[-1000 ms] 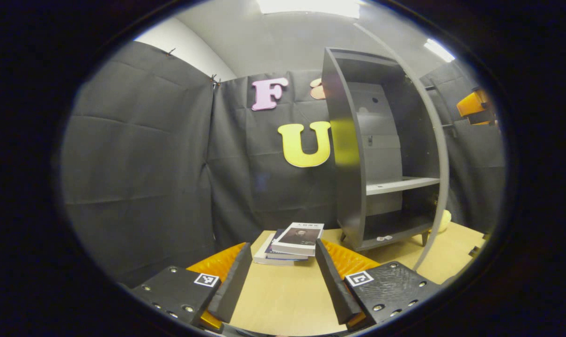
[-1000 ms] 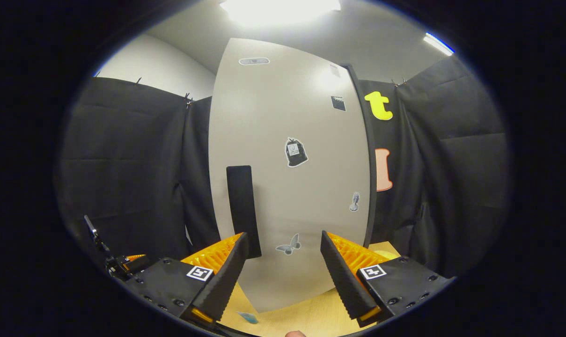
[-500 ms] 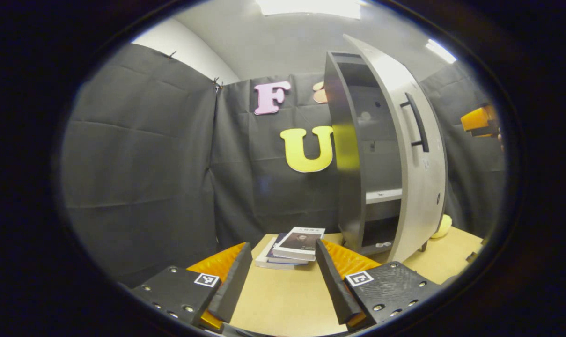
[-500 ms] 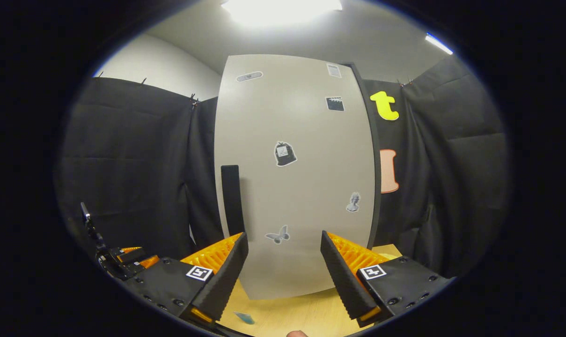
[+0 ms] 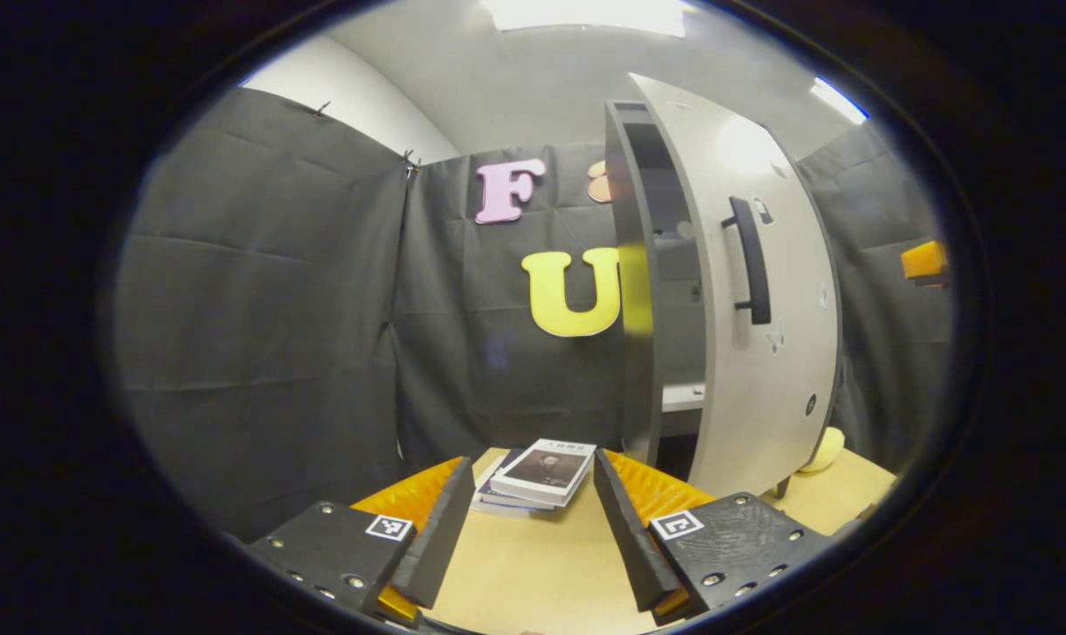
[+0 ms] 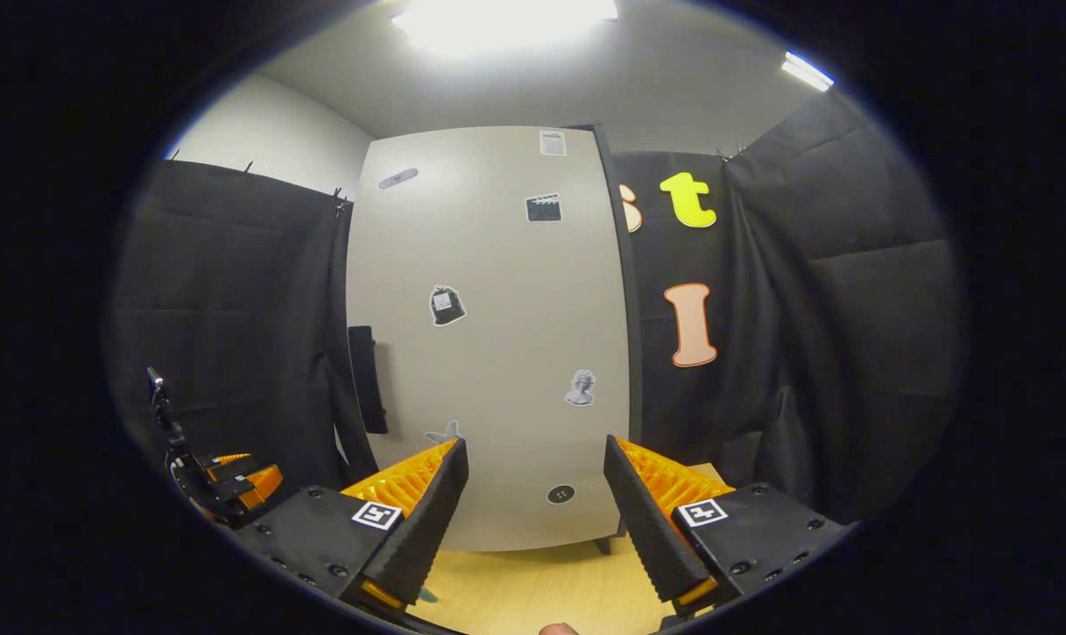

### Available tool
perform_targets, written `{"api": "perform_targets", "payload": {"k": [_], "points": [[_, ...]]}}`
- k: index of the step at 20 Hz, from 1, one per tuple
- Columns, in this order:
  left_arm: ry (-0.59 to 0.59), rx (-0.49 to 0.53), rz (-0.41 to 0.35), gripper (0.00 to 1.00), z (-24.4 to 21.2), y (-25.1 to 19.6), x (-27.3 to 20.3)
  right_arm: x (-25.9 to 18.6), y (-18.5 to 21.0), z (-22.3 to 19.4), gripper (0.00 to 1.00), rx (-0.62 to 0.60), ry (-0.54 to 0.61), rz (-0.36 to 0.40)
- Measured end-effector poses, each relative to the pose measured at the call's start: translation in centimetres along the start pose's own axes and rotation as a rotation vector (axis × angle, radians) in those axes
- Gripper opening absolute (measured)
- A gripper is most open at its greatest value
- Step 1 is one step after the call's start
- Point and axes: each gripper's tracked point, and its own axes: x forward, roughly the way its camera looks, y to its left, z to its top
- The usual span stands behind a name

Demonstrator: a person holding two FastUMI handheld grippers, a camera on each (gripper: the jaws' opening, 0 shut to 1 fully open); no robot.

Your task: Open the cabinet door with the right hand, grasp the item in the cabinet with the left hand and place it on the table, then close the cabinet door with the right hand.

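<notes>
The grey cabinet (image 5: 634,309) stands on the table at the right of the left gripper view. Its pale door (image 5: 753,406) hangs a narrow gap from shut, the dark handle (image 5: 751,260) facing out. A stack of books (image 5: 540,474) lies flat on the table (image 5: 533,573), just beyond my left gripper (image 5: 530,467), which is open and holds nothing. In the right gripper view the door (image 6: 497,353) with its stickers faces me, its handle (image 6: 367,379) at the left. My right gripper (image 6: 533,444) is open, a short way back from the door and touching nothing.
A yellow object (image 5: 825,448) sits on the table behind the cabinet's right side. The other gripper (image 6: 224,481) shows low at the left of the right gripper view. Black cloth walls close the booth on all sides. Bare tabletop (image 6: 533,591) lies in front of the cabinet.
The door has swung from wide open to almost shut. My right gripper has drawn back from it and turned to the right. The left gripper and the books have barely moved.
</notes>
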Motion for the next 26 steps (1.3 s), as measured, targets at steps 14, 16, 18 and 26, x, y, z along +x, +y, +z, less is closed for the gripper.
{"api": "perform_targets", "payload": {"k": [14, 16, 18, 26], "points": [[-0.053, 0.026, -0.067, 0.82, 2.6, -4.4, 0.2, -3.4, -12.8, -1.9, 0.98, 0.007, -0.015, -0.157], [-0.06, 0.026, -0.07, 0.82, 2.7, -4.8, 0.5, -3.7, -14.3, -2.3, 0.98, 0.006, -0.01, -0.176], [-0.062, 0.024, -0.072, 0.82, 2.8, -5.1, 0.6, -4.0, -15.5, -2.8, 0.98, 0.002, -0.003, -0.194], [-0.068, 0.039, -0.069, 0.82, 3.1, -5.3, 0.5, -3.9, -16.9, -3.1, 0.98, -0.008, -0.004, -0.202]]}}
